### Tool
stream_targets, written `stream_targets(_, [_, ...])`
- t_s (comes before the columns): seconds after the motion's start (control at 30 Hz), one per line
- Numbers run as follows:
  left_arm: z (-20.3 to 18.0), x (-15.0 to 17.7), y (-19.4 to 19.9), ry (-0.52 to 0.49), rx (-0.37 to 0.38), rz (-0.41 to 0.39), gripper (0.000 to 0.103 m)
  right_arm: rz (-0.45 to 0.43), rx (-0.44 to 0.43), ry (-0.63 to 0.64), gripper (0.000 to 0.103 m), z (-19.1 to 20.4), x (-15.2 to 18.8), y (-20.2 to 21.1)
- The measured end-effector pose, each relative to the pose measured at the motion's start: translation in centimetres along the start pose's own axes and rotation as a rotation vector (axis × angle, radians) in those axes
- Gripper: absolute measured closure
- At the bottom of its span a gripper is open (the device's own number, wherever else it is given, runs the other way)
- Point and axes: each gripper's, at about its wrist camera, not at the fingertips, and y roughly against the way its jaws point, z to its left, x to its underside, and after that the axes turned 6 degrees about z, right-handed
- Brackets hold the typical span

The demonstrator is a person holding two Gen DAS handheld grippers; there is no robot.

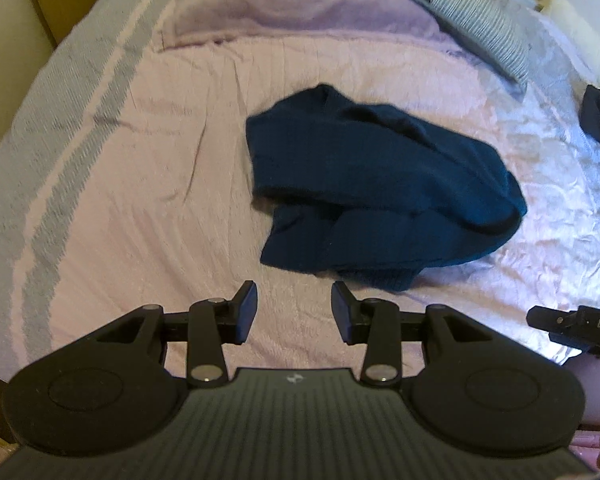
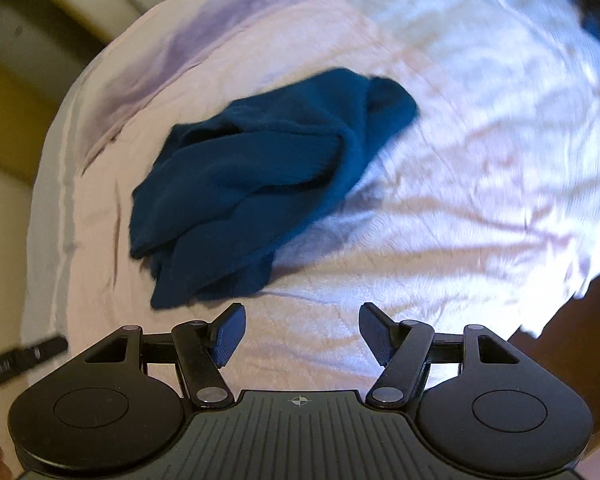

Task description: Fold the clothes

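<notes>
The blue garment (image 1: 376, 188) lay crumpled in a heap on the bed (image 1: 140, 184), nothing folded yet; the left gripper (image 1: 294, 312) and right gripper (image 2: 302, 334) hovered near it, fingers apart and empty; all folding remained.

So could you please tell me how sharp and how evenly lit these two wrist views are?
Left wrist view: fairly even, dim light; the dark blue garment is slightly soft, and the bed cover bows with fisheye distortion. Right wrist view: stronger smear across the garment, and the cover's right side is washed out by glare. Both grippers look sharp.
</notes>
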Motion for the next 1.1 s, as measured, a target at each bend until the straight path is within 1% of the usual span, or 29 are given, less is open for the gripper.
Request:
stream_targets(0.13, [0.0, -0.1, -2.6, 0.025, -0.006, 0.007, 0.067, -0.014, -0.055, -0.107, 0.037, -2.6, -1.1, -3.2])
stream_targets(0.23, [0.2, -0.2, -4.3, 0.064, -0.008, 0.012, 0.067, -0.035, -0.128, -0.183, 0.037, -3.9, -2.6, -5.8])
stream_targets(0.33, [0.4, 0.1, -6.2, 0.106, -0.019, 0.038, 0.067, -0.066, -0.216, -0.260, 0.037, -4.3, -3.6, -8.5])
stream_targets(0.4, [0.6, 0.4, -7.1, 0.139, -0.028, 0.044, 0.067, -0.069, -0.279, -0.323, 0.037, -4.6, -4.1, -10.5])
stream_targets(0.47, [0.7, 0.7, -7.7, 0.168, -0.038, 0.043, 0.067, -0.064, -0.311, -0.362, 0.037, -4.6, -4.5, -12.3])
stream_targets(0.53, [0.7, 0.8, -8.2, 0.194, -0.054, 0.048, 0.067, -0.060, -0.328, -0.369, 0.037, -4.9, -5.0, -13.7])
stream_targets(0.57, [0.8, 0.8, -8.5, 0.208, -0.061, 0.051, 0.067, -0.058, -0.334, -0.366, 0.040, -5.0, -5.4, -14.2])
stream_targets(0.6, [0.8, 0.8, -8.7, 0.220, -0.066, 0.053, 0.067, -0.055, -0.340, -0.364, 0.052, -5.2, -5.7, -14.8])
stream_targets(0.63, [0.7, 0.7, -8.9, 0.229, -0.070, 0.052, 0.067, -0.048, -0.354, -0.352, 0.080, -5.4, -6.2, -15.2])
stream_targets(0.67, [0.6, 0.5, -9.1, 0.239, -0.074, 0.052, 0.067, -0.032, -0.367, -0.320, 0.090, -5.7, -7.0, -15.0])
stream_targets(0.7, [0.4, 0.3, -9.2, 0.248, -0.077, 0.052, 0.067, -0.020, -0.354, -0.276, 0.097, -5.9, -7.9, -14.4])
stream_targets(0.77, [-0.1, -0.3, -9.4, 0.260, -0.083, 0.049, 0.067, -0.027, -0.310, -0.166, 0.098, -6.3, -9.7, -12.3])
stream_targets(0.87, [-1.0, -1.3, -9.4, 0.269, -0.092, 0.032, 0.067, -0.068, -0.198, 0.013, 0.099, -7.6, -12.9, -7.8])
stream_targets(0.9, [-1.4, -1.7, -9.4, 0.270, -0.094, 0.027, 0.067, -0.097, -0.145, 0.062, 0.099, -8.4, -13.8, -6.1])
stream_targets(0.97, [-2.1, -2.6, -9.4, 0.271, -0.096, 0.014, 0.067, -0.202, 0.006, 0.150, 0.099, -10.9, -15.9, -2.3])
stream_targets(1.0, [-2.6, -3.1, -9.4, 0.270, -0.095, 0.007, 0.067, -0.248, 0.068, 0.175, 0.099, -12.2, -17.1, -0.7])
stream_targets(1.1, [-4.0, -4.4, -9.5, 0.258, -0.095, -0.010, 0.067, -0.389, 0.247, 0.248, 0.099, -16.5, -22.6, 4.5])
